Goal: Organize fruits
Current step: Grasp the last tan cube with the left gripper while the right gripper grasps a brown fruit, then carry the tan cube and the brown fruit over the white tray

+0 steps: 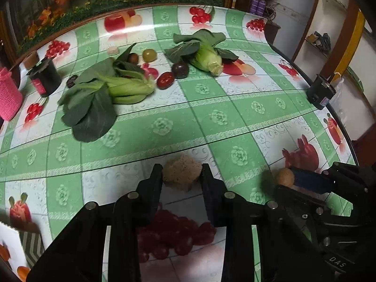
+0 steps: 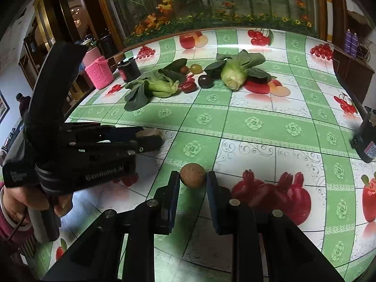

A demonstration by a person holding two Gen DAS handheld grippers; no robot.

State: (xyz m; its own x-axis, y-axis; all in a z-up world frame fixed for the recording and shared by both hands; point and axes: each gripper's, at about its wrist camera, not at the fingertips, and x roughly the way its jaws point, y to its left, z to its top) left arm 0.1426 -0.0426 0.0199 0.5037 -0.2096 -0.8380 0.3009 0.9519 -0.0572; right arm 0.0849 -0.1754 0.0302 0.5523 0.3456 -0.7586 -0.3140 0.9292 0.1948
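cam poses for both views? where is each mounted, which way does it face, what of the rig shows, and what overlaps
Left wrist: sits on the left tool, facing forward across the table toward the mural wall; its fingers bracket a rough tan lump; the right tool shows at lower right.
Right wrist: sits on the right tool, same heading; its fingers bracket a round brown fruit; the left tool and the person's hand show at left.
Shared: both bok choy, the dark plum, the pink knitted holder, the brown fruit.
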